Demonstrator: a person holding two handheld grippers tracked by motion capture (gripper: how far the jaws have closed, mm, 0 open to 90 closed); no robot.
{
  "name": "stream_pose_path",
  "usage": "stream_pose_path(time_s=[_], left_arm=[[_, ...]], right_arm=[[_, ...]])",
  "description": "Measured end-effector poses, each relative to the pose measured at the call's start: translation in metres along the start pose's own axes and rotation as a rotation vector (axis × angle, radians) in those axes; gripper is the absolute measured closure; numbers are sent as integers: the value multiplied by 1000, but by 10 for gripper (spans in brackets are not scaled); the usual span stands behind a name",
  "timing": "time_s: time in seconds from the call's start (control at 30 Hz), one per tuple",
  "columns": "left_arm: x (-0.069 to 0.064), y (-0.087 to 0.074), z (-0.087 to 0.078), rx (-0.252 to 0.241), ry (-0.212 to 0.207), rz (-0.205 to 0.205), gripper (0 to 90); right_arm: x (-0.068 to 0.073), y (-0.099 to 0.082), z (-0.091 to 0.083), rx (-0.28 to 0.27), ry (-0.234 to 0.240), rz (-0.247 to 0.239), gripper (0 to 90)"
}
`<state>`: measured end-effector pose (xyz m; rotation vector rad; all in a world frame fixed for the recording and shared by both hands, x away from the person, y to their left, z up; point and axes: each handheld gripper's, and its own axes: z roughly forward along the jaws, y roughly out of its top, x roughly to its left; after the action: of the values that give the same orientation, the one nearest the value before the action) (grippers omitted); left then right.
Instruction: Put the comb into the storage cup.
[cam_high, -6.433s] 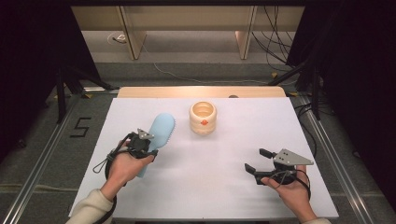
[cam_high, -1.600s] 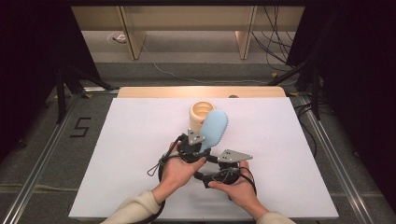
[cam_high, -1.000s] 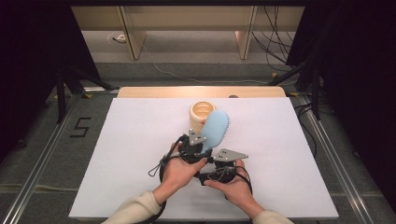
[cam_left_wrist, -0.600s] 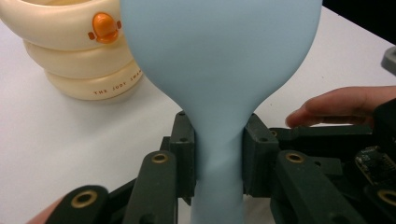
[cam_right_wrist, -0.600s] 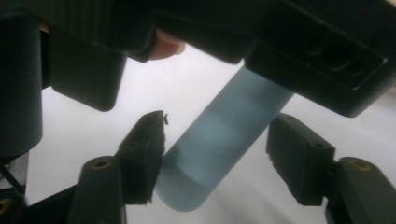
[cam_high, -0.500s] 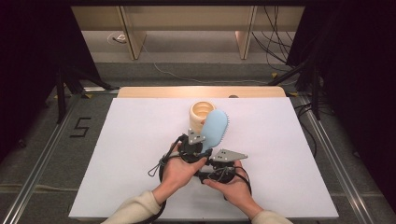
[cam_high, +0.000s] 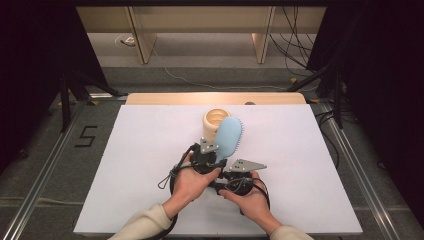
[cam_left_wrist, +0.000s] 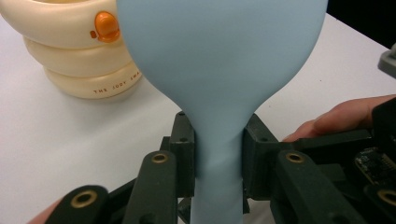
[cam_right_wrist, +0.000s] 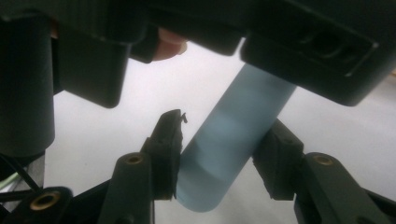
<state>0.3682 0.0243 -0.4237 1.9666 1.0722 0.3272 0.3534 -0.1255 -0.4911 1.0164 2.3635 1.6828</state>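
Left gripper is clamped on the brush neck, head raised beside the cream cup. Right gripper jaws, just closing, are pressed on the handle end below it, above the table.

White table; taped "5" on grey floor; cables behind

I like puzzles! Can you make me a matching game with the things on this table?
Things:
1. brush
2. cup
3. table
4. left gripper

Descriptions:
A. cream with an orange spot
B. white, things rest on it
C. light blue, with a long handle
D. black jaws shut on the handle

Pairs: 1-C, 2-A, 3-B, 4-D
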Motion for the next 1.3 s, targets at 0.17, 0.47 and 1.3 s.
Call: stream_pose_path(time_s=[0.17, 0.47, 1.3], left_arm=[[0, 0, 0, -5, -3, -10, 694], [-1, 1, -1, -7, -4, -6, 688], [-1, 3, -1, -20, 4, 64, 642]], right_arm=[[-2, 0, -2, -2, 0, 43, 596], [-6, 0, -5, -12, -10, 110, 645], [-7, 0, -7, -32, 28, 240, 655]])
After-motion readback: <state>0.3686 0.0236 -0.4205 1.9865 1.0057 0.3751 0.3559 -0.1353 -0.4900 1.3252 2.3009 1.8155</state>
